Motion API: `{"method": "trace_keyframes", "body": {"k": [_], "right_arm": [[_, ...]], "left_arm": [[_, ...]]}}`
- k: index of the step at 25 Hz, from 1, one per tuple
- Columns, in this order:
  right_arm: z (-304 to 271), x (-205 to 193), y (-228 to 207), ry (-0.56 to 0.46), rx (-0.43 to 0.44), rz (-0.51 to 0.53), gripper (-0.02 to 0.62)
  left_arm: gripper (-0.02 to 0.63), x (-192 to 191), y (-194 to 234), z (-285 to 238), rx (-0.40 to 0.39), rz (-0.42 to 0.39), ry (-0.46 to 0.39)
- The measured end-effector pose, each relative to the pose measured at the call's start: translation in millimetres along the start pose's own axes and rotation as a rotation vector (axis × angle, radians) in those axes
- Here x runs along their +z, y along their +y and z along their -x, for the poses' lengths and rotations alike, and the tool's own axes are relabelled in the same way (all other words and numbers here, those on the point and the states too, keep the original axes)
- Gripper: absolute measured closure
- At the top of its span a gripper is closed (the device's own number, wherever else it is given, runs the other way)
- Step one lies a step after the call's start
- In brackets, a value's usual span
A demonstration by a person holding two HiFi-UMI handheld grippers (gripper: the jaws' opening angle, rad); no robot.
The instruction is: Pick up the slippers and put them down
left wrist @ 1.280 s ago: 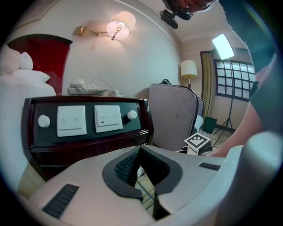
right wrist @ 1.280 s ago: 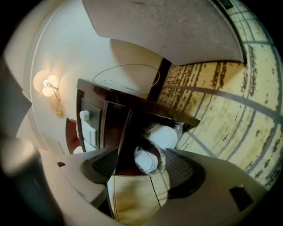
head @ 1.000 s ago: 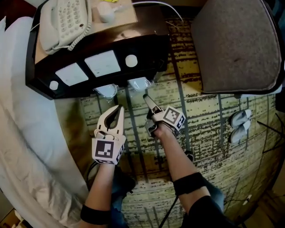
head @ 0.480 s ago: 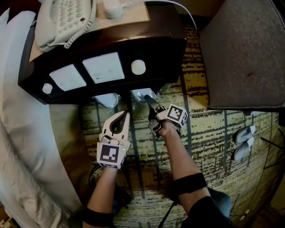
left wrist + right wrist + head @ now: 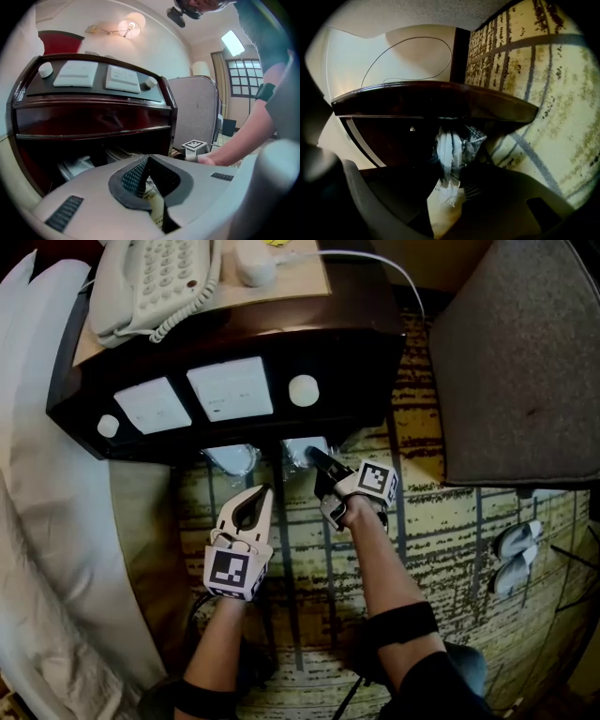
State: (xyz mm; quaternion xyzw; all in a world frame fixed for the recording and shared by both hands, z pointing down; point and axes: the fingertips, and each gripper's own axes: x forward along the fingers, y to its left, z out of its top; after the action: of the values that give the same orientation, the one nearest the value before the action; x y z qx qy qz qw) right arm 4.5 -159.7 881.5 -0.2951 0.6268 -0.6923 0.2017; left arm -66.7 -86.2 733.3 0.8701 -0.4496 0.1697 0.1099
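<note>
- the bagged slippers (image 5: 449, 145) stand on edge at the front right of the low shelf of the nightstand (image 5: 234, 432), poking out from under its dark top. a second pack (image 5: 230, 457) lies toward the shelf's front left.
- right gripper (image 5: 314, 457): its jaws have just been closing, and the loose plastic tail of the bag sits between them, seemingly pinched.
- left gripper (image 5: 264, 493): clenched on nothing, over the carpet (image 5: 441, 521) just in front of the shelf.
- handling, as a judgement: light, soft, thin white slippers, flat and easy to bend. the clear wrapper looks crinkly and slick, so a hold on film alone may slide or stretch.
- a surer hold would bite across the stacked soles through the bag, near its middle.
- nothing here looks fragile. the likely trouble is the pack catching on the shelf's front edge as it comes out.
- textures: glossy dark wood on the nightstand, streaky yellow-and-grey short-pile carpet, glinting film over matte white fabric.
</note>
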Motion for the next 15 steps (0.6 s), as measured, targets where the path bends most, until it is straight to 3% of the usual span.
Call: {"method": "trace_keyframes", "body": {"k": [9, 15], "right_arm": [[21.7, -17.3, 10.0, 0.056, 0.098, 0.044, 0.471], [48.7, -27.4, 29.6, 0.07, 0.209, 0.047, 0.472]], "left_arm": [[0.604, -12.1, 2.2, 6.7, 0.006, -0.005, 0.018], [0.604, -19.3, -4.4, 12.4, 0.008, 0.014, 0.036]]}}
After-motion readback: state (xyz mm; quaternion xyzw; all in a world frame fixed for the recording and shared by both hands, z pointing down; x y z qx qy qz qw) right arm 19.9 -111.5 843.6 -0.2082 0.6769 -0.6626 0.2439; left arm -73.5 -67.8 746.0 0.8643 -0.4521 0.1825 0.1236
